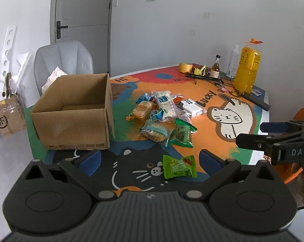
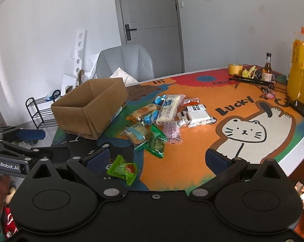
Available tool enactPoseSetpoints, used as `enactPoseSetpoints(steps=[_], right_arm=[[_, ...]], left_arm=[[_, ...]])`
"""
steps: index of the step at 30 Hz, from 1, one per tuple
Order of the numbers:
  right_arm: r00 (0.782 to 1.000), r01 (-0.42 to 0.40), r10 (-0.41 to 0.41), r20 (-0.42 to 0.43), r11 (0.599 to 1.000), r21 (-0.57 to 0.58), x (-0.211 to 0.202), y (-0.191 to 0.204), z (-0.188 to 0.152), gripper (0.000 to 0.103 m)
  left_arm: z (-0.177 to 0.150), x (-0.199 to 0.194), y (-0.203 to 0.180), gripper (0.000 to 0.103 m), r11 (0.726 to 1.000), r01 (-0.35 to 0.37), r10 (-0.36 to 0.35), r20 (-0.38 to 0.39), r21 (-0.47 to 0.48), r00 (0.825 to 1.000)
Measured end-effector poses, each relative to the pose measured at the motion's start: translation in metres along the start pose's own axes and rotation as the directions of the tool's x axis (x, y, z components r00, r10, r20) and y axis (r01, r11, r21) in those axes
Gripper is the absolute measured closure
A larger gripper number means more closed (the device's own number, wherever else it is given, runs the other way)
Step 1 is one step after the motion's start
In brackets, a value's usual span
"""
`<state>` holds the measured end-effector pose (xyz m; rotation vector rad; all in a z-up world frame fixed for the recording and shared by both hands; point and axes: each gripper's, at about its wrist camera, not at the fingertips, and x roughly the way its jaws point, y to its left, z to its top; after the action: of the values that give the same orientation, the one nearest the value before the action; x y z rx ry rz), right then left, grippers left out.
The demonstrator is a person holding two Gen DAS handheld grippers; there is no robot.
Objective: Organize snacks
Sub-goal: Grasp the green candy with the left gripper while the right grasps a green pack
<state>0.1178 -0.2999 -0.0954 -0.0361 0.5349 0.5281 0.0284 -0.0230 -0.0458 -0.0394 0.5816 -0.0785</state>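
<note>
A cartoon-cat mat (image 1: 228, 141) covers the table. Both grippers hover with fingers spread wide, holding nothing: the left gripper (image 1: 149, 158) and the right gripper (image 2: 157, 159). Nearest lies one light-green snack packet (image 1: 179, 167), apart from the rest. Beyond it sits the snack pile (image 1: 166, 117), roughly ten packets, beside one open cardboard box (image 1: 75, 111). Farthest stand three bottles, the largest an orange drink bottle (image 1: 246, 68).

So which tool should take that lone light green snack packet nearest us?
Probably left. The light green packet lies between the open left tool's fingers, with the empty cardboard box on that side. The right tool, also open, has it off beside its left finger.
</note>
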Motion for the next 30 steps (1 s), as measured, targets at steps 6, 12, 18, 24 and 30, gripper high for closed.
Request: enactPoseSetpoints(steps=[6,12,18,24,30], right_arm=[[1.0,-0.009,0.009,0.004,0.997,0.071,0.024,-0.024,-0.009,0.01],[0.998,-0.048,0.051,-0.024,0.993,0.103,0.049,-0.035,-0.018,0.021],[0.997,-0.07,0.075,-0.034,0.991,0.116,0.063,-0.044,-0.02,0.022],[0.99,-0.124,0.132,-0.048,0.982,0.145,0.078,-0.053,-0.025,0.022],[0.981,-0.17,0.182,-0.068,0.973,0.159,0.099,-0.052,-0.019,0.034]], left_arm=[[-0.005,0.028,-0.003,0.001,1.0,-0.011,0.011,-0.013,-0.011,1.0],[-0.009,0.057,-0.011,0.002,0.999,0.034,-0.035,-0.065,-0.011,0.997],[-0.009,0.083,-0.021,0.003,0.998,0.066,-0.067,-0.096,-0.005,0.993],[-0.014,0.1,-0.023,0.007,0.995,0.099,-0.101,-0.13,-0.017,0.986],[-0.02,0.112,-0.024,0.036,0.994,0.103,-0.109,-0.159,-0.048,0.981]])
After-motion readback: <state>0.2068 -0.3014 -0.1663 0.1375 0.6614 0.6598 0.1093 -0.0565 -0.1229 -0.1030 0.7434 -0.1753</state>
